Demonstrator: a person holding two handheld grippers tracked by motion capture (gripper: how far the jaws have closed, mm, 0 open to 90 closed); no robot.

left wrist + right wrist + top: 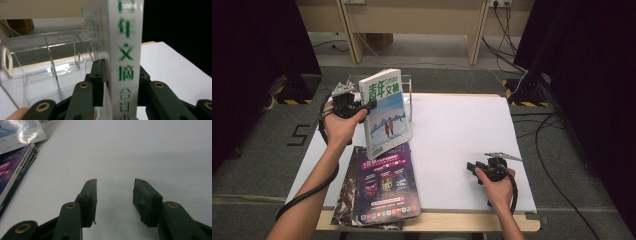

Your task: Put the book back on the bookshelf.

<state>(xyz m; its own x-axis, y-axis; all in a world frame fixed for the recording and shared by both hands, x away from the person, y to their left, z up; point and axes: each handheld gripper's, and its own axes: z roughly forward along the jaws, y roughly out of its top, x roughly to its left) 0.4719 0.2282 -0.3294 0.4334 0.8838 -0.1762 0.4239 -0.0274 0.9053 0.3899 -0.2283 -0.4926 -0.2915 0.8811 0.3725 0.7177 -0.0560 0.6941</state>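
High view: white table [462,145] w/ a stack of purple-cover magazines [387,187] lying flat at its near-left corner, and above them the green-and-white digest [386,114], held upright in the air by the left gripper [362,106]. Behind it, at the table's far-left edge, stands a clear acrylic file rack [408,95] w/ upright dividers; the digest sits just in front of it, not yet in a slot.

Handling, as a judgement: the bound digest looks thick, so fairly stiff on edge and moderately heavy for a one-sided pinch; it'll want to pivot about the grip. Glossy cover, so prob. slippery between hard pads. Best hold is where it's taken now, across the spine side around mid-height, deep enough that the pads bite on the block of pages and not the cover alone. The rack is light, thin plastic; a knock could shift it.

Left gripper view: jaws are clamped either side of the digest's spine [126,60], rack dividers [53,67] just beyond.

Right gripper [476,169] rests low over bare table at the near right, well apart from everything; in the right gripper view [114,202] its jaws stand apart, nothing between.

Writing: cover reads 青年文摘 in green; spine repeats it, then 合订本, I think, as the last characters are blurred. The purple covers' print is too small to read.
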